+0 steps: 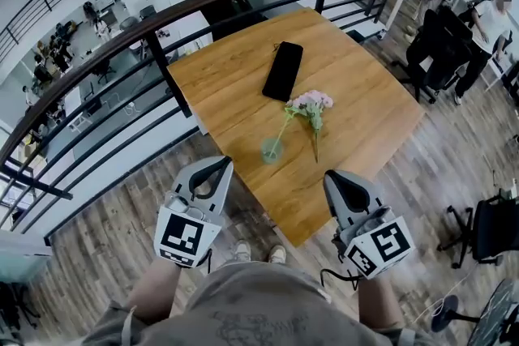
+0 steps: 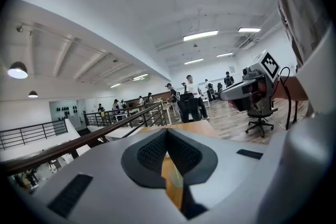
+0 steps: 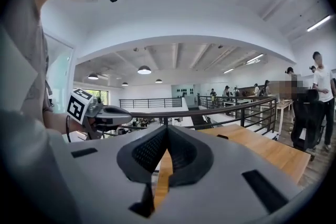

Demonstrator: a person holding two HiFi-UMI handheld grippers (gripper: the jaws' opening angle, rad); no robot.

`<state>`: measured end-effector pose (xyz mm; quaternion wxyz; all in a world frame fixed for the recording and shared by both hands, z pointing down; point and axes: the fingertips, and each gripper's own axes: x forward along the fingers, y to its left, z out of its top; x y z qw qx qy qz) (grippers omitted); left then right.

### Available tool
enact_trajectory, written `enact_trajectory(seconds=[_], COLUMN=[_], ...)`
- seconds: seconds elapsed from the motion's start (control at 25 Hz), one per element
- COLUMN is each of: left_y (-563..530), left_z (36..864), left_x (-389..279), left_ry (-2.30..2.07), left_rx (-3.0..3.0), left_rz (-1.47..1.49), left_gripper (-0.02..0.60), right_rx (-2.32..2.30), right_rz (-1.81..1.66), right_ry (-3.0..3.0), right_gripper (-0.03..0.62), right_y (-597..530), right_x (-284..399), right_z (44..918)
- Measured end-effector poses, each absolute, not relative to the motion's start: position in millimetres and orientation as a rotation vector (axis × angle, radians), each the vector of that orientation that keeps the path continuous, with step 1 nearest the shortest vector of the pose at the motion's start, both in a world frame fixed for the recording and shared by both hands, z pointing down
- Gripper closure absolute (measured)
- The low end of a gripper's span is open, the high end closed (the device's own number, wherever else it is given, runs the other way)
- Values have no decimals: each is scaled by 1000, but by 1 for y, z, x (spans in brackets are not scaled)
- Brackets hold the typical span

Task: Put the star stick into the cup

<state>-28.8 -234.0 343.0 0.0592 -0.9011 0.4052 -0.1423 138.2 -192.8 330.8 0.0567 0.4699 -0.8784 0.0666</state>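
Observation:
A small clear cup [image 1: 272, 150] stands near the front of the wooden table [image 1: 365, 117]. A thin pale stick [image 1: 281, 131] leans out of it toward a pink flower sprig [image 1: 312, 103] lying just behind. I cannot make out a star on the stick. My left gripper [image 1: 217, 168] [image 2: 167, 131] hovers off the table's left front edge, shut and empty. My right gripper [image 1: 332, 178] [image 3: 167, 127] hangs over the table's front corner, right of the cup, also shut with nothing between its jaws. Both are held close to my body, apart from the cup.
A black phone [image 1: 283, 70] lies at the table's middle. A dark railing [image 1: 162, 53] runs along the table's left and far sides, with a drop to a lower floor beyond. People and office chairs [image 1: 486, 231] are at the right on the plank floor.

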Motion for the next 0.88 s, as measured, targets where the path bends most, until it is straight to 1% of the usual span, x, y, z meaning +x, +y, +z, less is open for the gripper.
enact_trajectory(seconds=[0.28, 0.88], left_y=[-230, -224], left_z=[353, 354], left_x=[-31, -22], left_ry=[1266, 1241], left_rx=[-2768, -2794], left_rz=[-444, -446], left_gripper=[566, 566], right_rx=[1384, 1366], right_rz=[251, 248], right_ry=[-2652, -2635], right_gripper=[563, 563], right_y=[-184, -184], right_x=[132, 132], right_z=[344, 351])
